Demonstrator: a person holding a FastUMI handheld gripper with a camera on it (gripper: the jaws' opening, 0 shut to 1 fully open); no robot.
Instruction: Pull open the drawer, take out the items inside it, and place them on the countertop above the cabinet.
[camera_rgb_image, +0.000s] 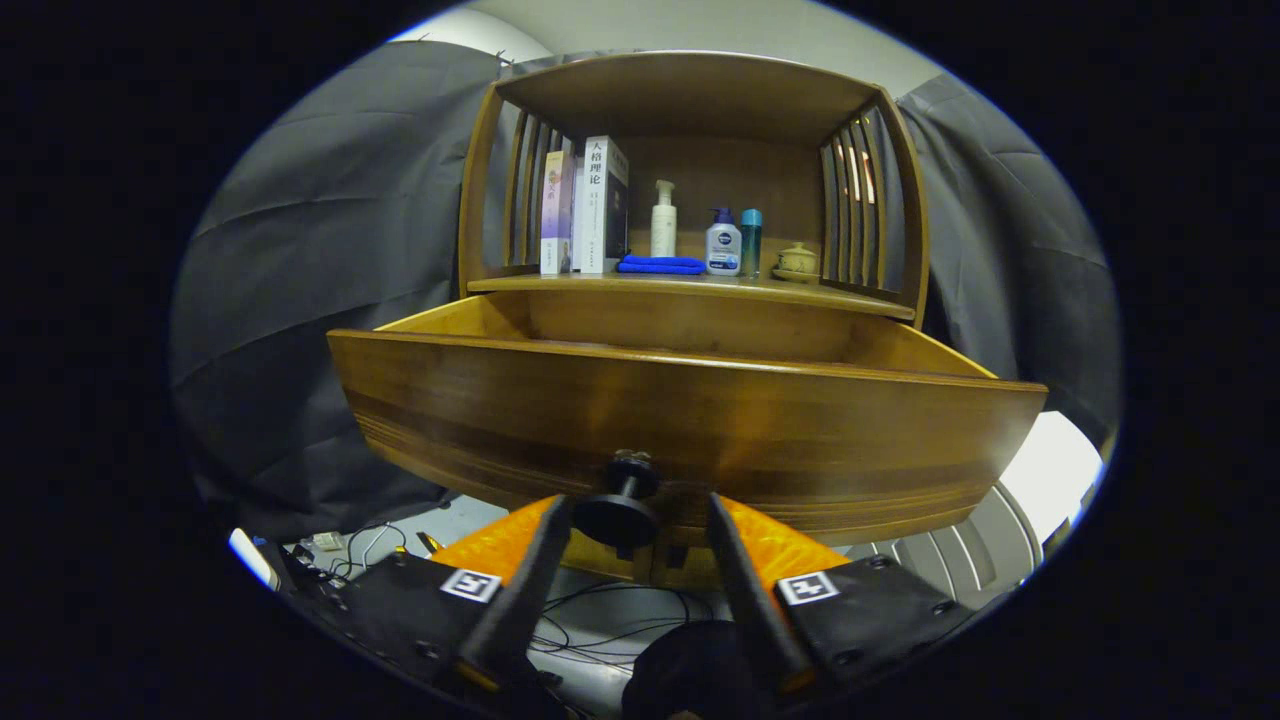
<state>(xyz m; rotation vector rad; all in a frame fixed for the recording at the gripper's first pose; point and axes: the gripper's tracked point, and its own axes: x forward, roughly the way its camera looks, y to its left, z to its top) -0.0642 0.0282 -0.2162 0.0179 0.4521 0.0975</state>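
left finger (530, 570) sits just left of the drawer knob (622, 505), right finger standing off to its right. so my gripper (632, 520) brackets the knob, jaws open a moderate way and not pressing on it that i can see. drawer (690, 420) is pulled well out, its long axis across my view, front panel just ahead. its inside is hidden over the rim, so next i judge i must rise. countertop (690, 288) lies beyond, above.

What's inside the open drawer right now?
The drawer is pulled out, but its tall front panel hides the floor. Just bare inner walls show; contents cannot be seen. The gripper fingers sit open beside the knob.
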